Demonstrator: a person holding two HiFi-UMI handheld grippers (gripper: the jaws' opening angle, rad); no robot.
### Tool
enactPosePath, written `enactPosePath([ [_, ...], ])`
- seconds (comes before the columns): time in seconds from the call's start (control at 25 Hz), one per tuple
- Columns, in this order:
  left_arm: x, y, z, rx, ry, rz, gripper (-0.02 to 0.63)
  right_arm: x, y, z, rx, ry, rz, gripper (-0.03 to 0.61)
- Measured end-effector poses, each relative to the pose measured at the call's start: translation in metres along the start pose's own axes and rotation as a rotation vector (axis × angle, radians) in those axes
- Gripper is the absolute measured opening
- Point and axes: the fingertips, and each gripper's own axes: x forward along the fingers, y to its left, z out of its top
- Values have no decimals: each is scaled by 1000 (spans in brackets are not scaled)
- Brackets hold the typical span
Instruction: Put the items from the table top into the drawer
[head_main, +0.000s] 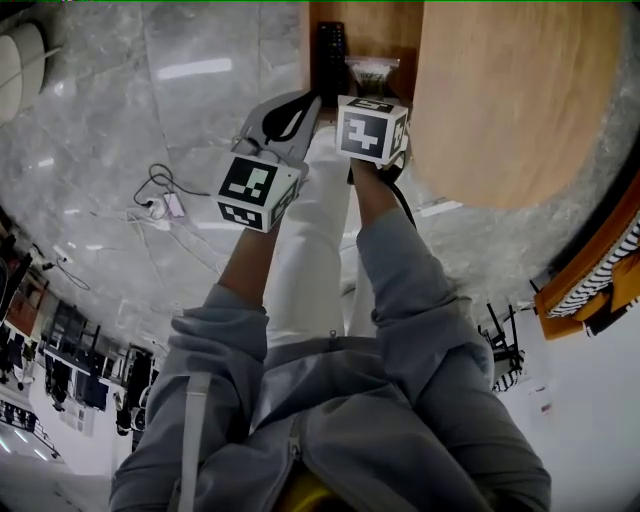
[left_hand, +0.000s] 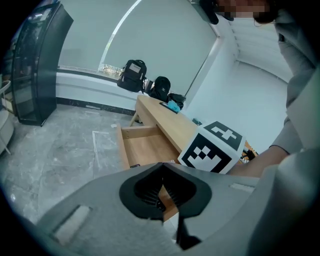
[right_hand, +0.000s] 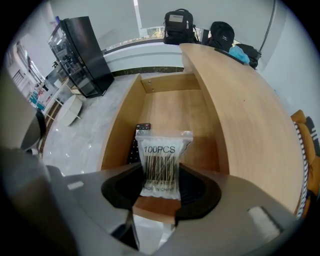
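Observation:
A clear bag of cotton swabs (right_hand: 160, 155) marked 100PCS stands upright between the jaws of my right gripper (right_hand: 161, 176), which is shut on it. The bag hangs over the near end of the open wooden drawer (right_hand: 172, 112). A black remote (right_hand: 135, 147) lies in the drawer at its left side. In the head view the bag (head_main: 370, 72) pokes out past the right gripper (head_main: 372, 95) above the drawer (head_main: 385, 35), beside the remote (head_main: 331, 50). My left gripper (head_main: 308, 100) is just to the left of it; its jaws (left_hand: 161, 167) meet with nothing between them.
The wooden table top (right_hand: 250, 125) runs along the right of the drawer. Two black backpacks (right_hand: 179, 25) sit at its far end. A dark glass cabinet (right_hand: 80, 55) stands on the left. Cables (head_main: 160, 195) lie on the marble floor.

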Motion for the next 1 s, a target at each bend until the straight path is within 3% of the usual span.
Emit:
enactPosePath([
  [0.56, 0, -10, 4, -7, -3, 6, 5, 32, -1, 6, 11, 47, 37, 207],
  [0.6, 0, -10, 3, -6, -3, 7, 5, 32, 2, 4, 10, 52, 50, 243],
  [0.68, -1, -12, 3, -7, -1, 9, 5, 27, 11, 0, 19, 54, 86, 386],
  [0.88, -12, -23, 16, -2, -16, 25, 5, -21, 23, -13, 64, 28, 144, 388],
  [1.0, -23, -38, 30, 15, -26, 25, 5, -58, 19, -23, 71, 14, 151, 346],
])
